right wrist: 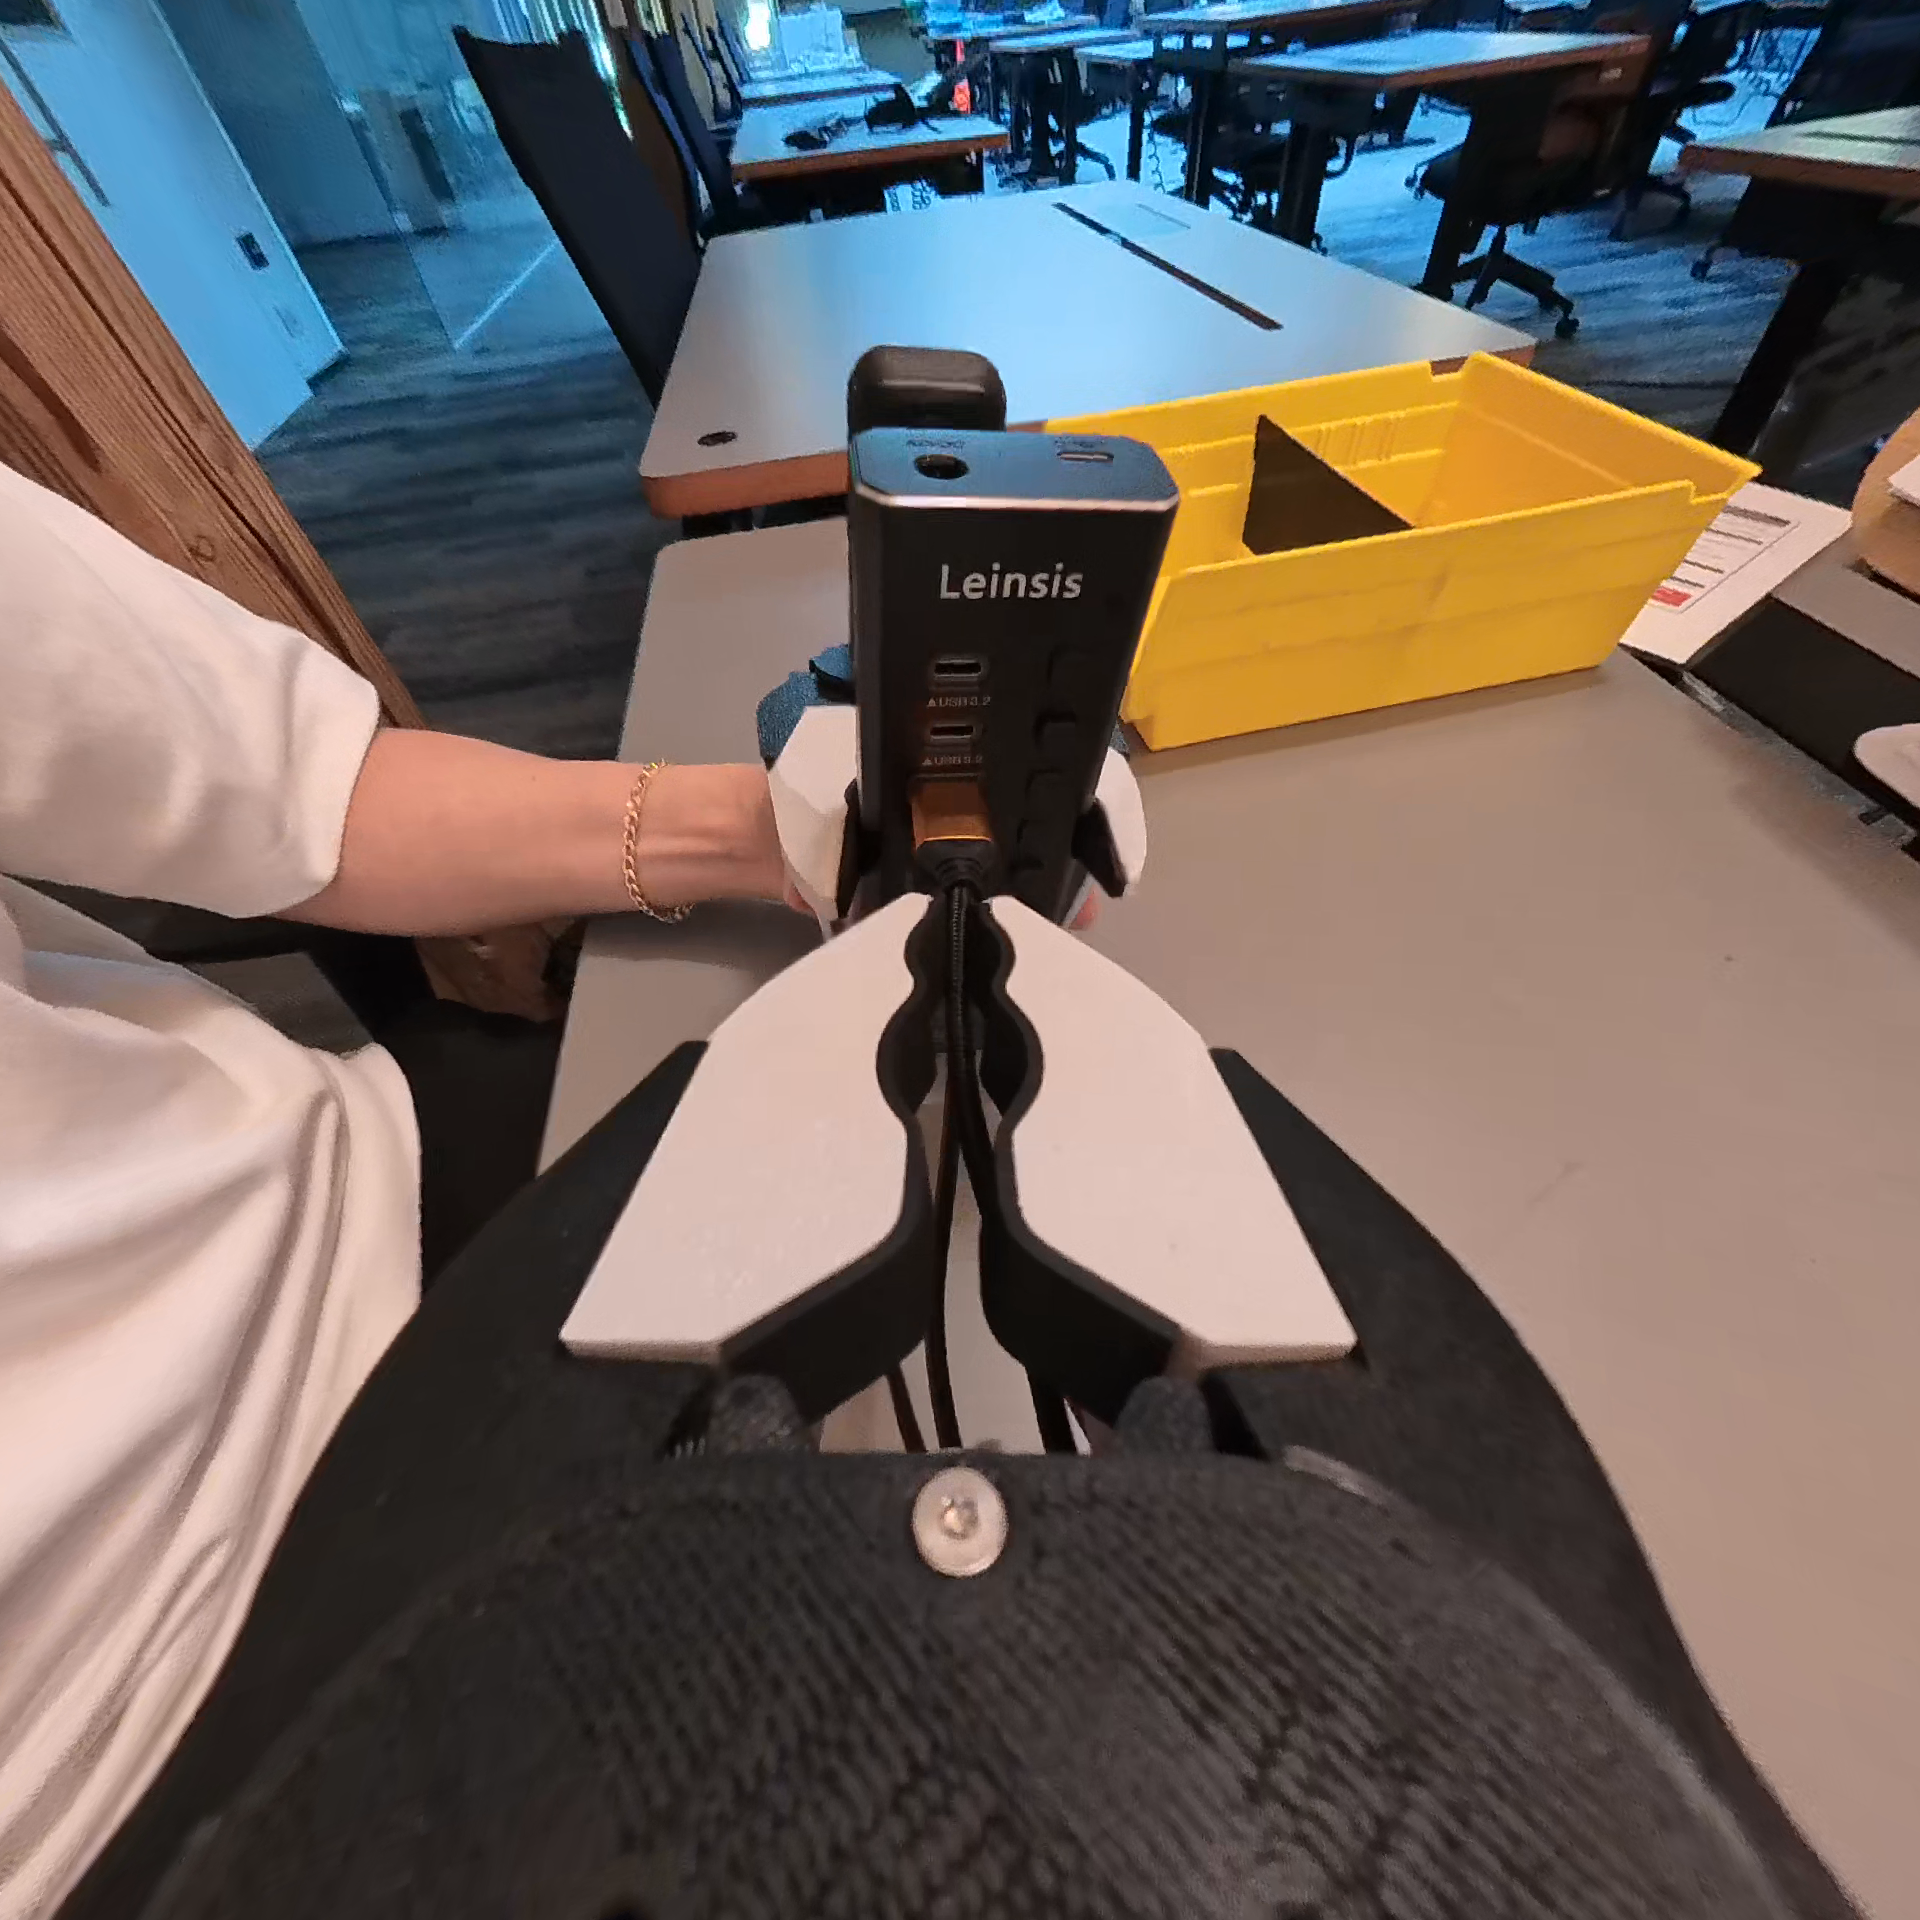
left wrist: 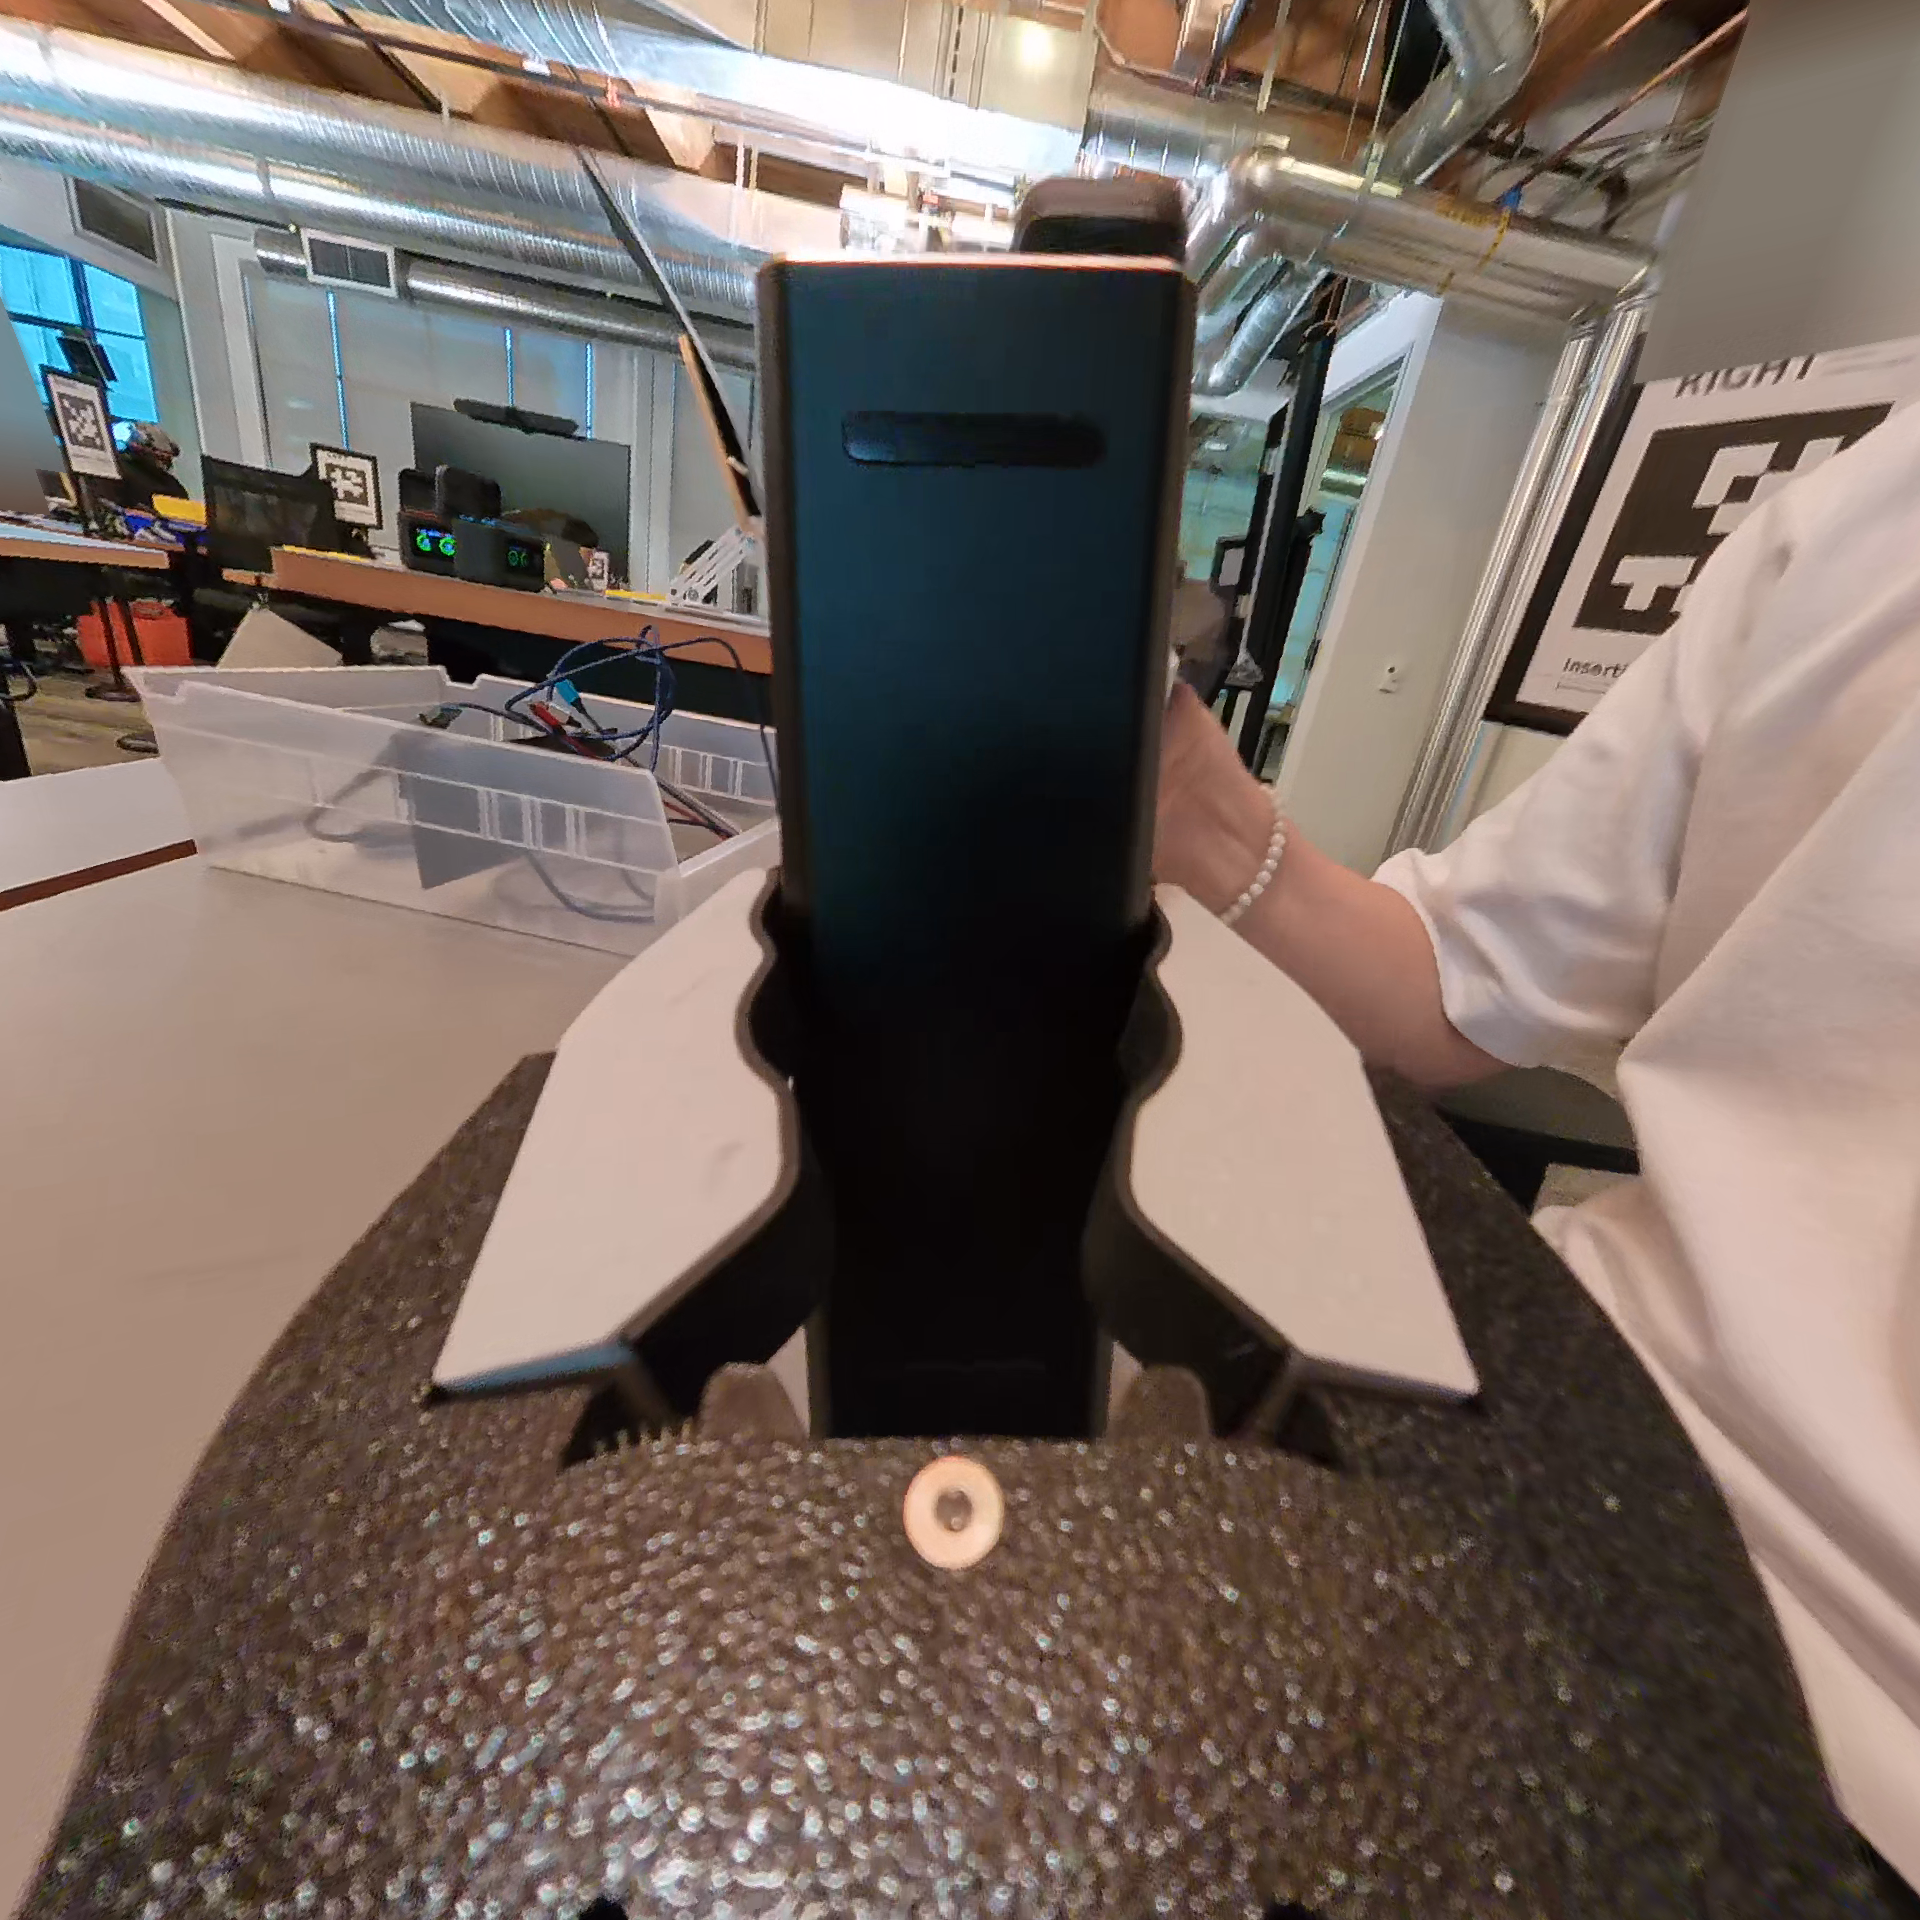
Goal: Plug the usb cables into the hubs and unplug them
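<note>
The left gripper (left wrist: 961, 925) is clamped on the hub (left wrist: 971, 727), holding it upright above the table (left wrist: 260, 1091), its plain dark back filling the left wrist view, with one rubber foot strip near the top. From the right wrist view we get the port side: the hub (right wrist: 1003, 665) stands between the left gripper's white fingers (right wrist: 816, 821), and a plug (right wrist: 948, 826) with an orange-gold shell sits in a lower port, below two small empty ones. The right gripper (right wrist: 961, 925) is pinched on the black braided cable (right wrist: 961, 997) just behind that plug, jaws nearly together around it (the cable runs back between the fingers and drops out of sight under the gripper body). Behind the hub, a yellow bin (right wrist: 1455, 551) rests on the table (right wrist: 1455, 987) with a dark divider in it. On the other side, a clear bin (left wrist: 416, 779) holds a tangle of blue cables (left wrist: 623, 707). The person's white sleeves frame both views, a bracelet on each wrist.
</note>
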